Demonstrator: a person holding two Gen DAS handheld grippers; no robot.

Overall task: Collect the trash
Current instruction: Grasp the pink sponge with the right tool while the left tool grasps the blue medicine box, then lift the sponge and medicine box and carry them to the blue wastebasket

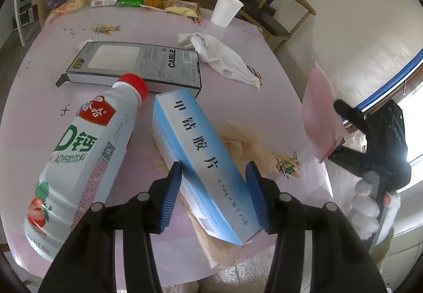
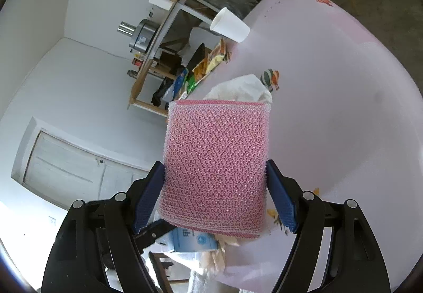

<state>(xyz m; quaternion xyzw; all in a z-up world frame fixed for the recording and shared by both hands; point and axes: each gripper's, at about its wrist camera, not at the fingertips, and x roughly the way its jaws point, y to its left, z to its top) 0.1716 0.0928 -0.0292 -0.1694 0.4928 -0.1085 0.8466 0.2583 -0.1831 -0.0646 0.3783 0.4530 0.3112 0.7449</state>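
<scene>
While the right gripper [image 2: 215, 192] carries a pink mesh sponge [image 2: 215, 163] clamped mid-frame, the left gripper [image 1: 214, 197] straddles the blue medicine box [image 1: 201, 160] at lower centre on the bench [image 1: 264, 107], pads touching its sides, apparently gathering trash.

We saw a round table [image 1: 39, 97] under a pale pink printed cloth. On it lay a white red-capped drink bottle [image 1: 79, 160], a grey flat cable box [image 1: 137, 65], crumpled white tissue [image 1: 224, 57], an upright white paper cup [image 1: 226, 13], snack wrappers [image 1: 179, 5] and perhaps beige paper [image 1: 246, 144].
</scene>
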